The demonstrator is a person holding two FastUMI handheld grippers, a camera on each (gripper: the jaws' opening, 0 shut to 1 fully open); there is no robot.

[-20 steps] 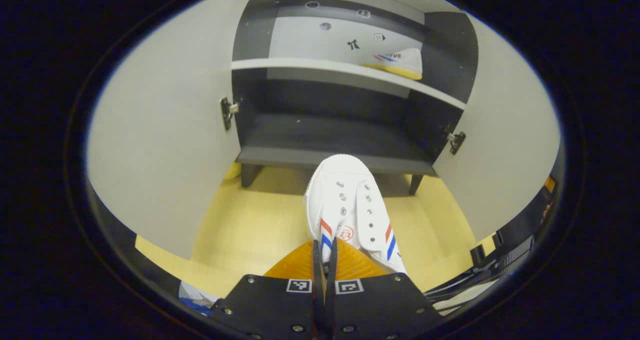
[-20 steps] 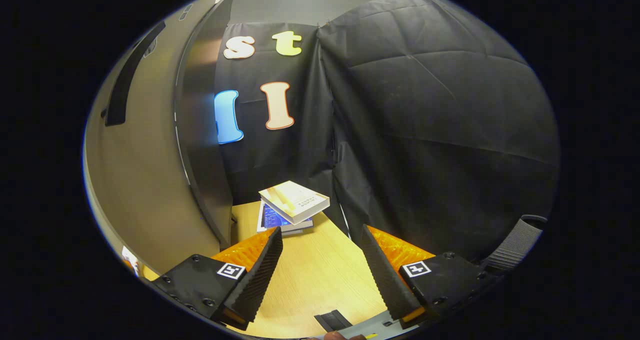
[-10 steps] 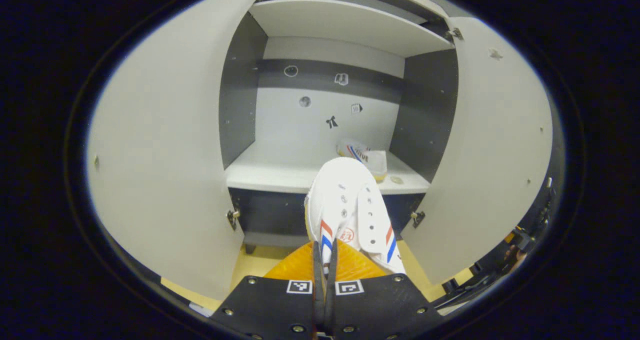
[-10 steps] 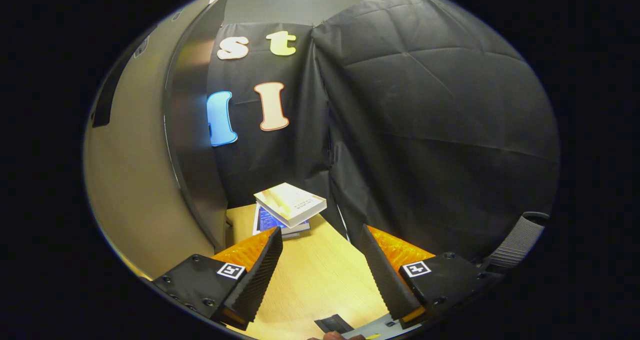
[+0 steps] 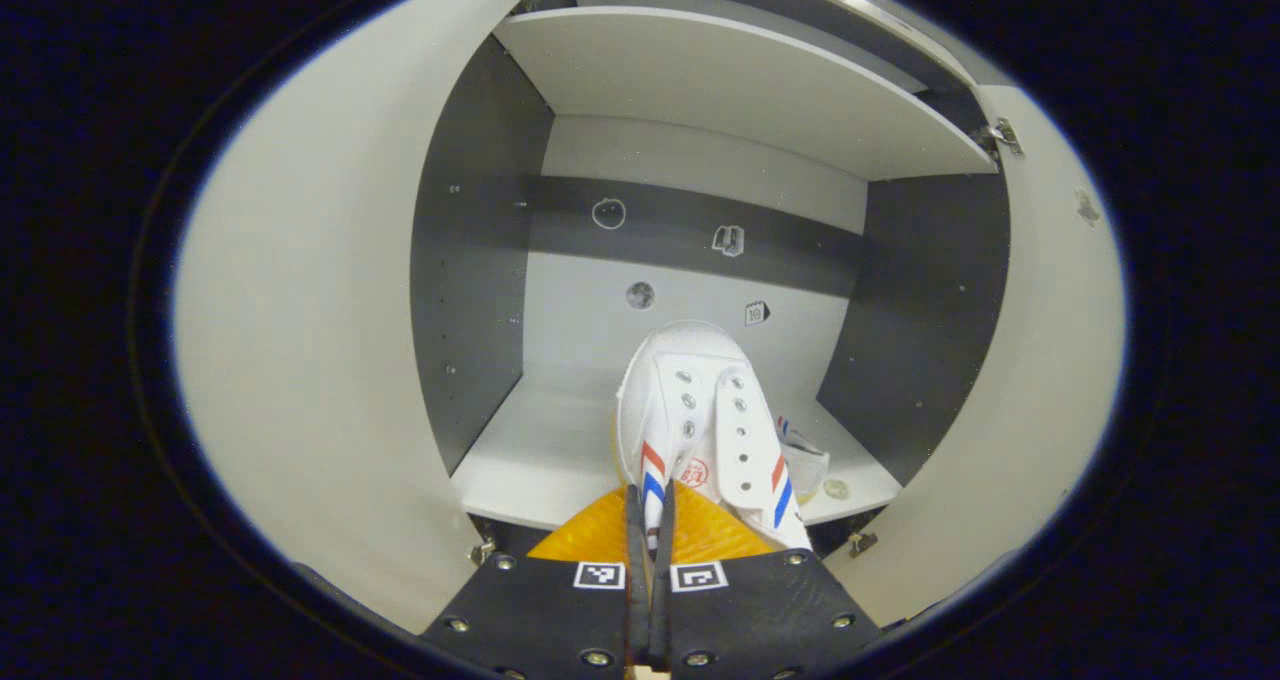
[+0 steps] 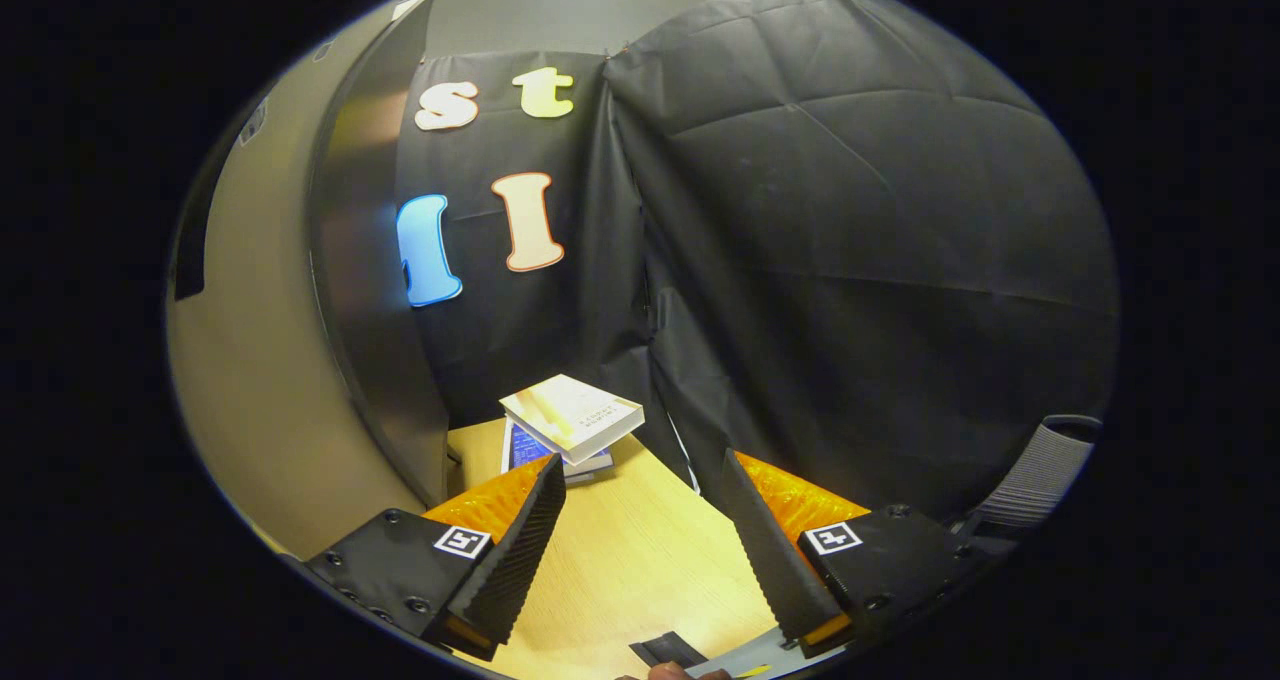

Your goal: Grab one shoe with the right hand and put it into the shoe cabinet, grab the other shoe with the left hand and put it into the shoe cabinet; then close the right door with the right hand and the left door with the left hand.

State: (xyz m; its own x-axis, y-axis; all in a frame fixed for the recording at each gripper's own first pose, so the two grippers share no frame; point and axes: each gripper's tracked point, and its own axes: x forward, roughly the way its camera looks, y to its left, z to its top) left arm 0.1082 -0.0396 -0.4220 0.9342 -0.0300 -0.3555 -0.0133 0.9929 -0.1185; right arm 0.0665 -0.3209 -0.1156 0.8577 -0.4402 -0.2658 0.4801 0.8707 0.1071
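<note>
— Presently, where is the held shoe [image 5: 700, 415]?
— Clamped at its heel between the left gripper [image 5: 648, 520] fingers, toe over the cabinet [image 5: 480, 300] shelf [image 5: 530, 460], beside the other shoe [image 5: 805, 457]. Both doors open.
— Right gripper [image 6: 640, 530]?
— Fingers apart, empty, above the desk [image 6: 620, 560] near stacked books [image 6: 568, 422].

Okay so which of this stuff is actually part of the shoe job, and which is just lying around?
Part of the job:
held shoe
second shoe on the shelf
shoe cabinet
left door
right door
left gripper
right gripper

Just lying about:
stack of books
wooden floor
</note>
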